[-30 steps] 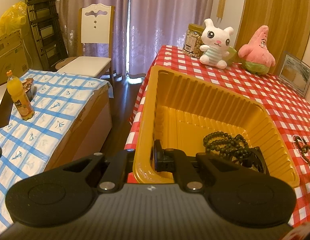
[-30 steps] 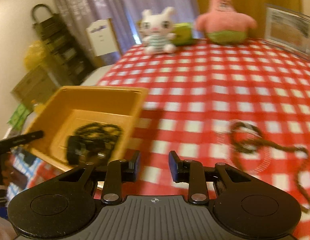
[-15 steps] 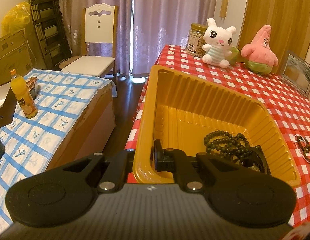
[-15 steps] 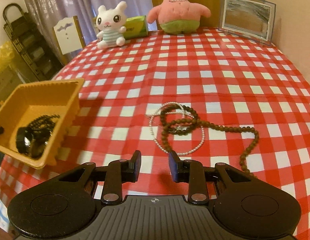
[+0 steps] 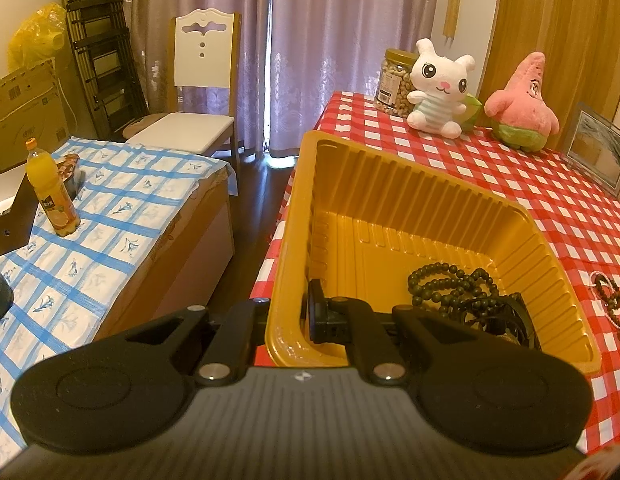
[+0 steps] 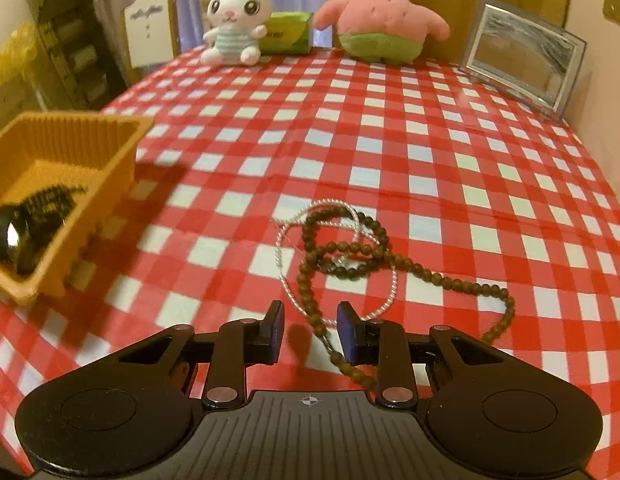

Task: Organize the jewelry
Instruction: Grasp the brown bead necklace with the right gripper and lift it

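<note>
My left tool point(image 5: 288, 316) is clamped on the near wall of the ribbed yellow plastic tray point(image 5: 410, 204), one finger inside and one outside, pinning it at the edge of the bench point(image 6: 390, 140) with its red-and-white checked cloth. It has not shifted in the last second. Inside the tray lie a dark bead string point(image 5: 450, 284) and a black bangle point(image 6: 10, 236), so part of the sorting looks done.

What has changed is my right tool point(image 6: 310, 330): a second ago it looked toward the tray, and it has since swung across and dropped low over the tangle left on the cloth. Its jaws stand partly open and grip nothing. A strand of the brown wooden bead necklace point(image 6: 350, 248) runs between the fingers, unpinched, with the thin white pearl strand point(image 6: 284, 264) looped through it just ahead.

I judge the next step is to close on the brown beads. The pearls may lift with them.
</note>
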Demonstrator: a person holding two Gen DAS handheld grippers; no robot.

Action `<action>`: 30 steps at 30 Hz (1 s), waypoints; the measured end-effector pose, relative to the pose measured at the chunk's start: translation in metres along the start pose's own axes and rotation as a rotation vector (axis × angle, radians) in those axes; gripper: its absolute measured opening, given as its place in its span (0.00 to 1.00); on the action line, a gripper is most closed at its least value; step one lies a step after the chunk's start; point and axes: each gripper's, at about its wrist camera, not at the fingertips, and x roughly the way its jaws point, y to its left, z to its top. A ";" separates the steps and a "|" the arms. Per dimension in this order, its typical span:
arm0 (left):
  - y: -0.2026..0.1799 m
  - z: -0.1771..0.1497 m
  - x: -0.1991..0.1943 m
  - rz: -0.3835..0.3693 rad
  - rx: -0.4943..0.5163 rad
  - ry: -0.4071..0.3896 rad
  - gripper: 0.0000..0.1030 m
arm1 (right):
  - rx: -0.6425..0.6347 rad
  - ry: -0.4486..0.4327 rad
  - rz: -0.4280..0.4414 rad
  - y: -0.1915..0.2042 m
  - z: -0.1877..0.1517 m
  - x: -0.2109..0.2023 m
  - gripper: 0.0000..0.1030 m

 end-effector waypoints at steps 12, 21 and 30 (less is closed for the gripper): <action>0.001 0.000 0.000 0.003 -0.003 0.003 0.06 | -0.088 0.004 -0.010 0.004 -0.005 0.010 0.08; 0.001 0.000 0.000 0.002 -0.002 0.003 0.06 | 0.075 -0.062 0.023 -0.013 0.000 -0.019 0.06; 0.000 0.000 0.000 -0.003 0.006 0.003 0.06 | 0.282 -0.239 0.040 -0.049 0.027 -0.085 0.06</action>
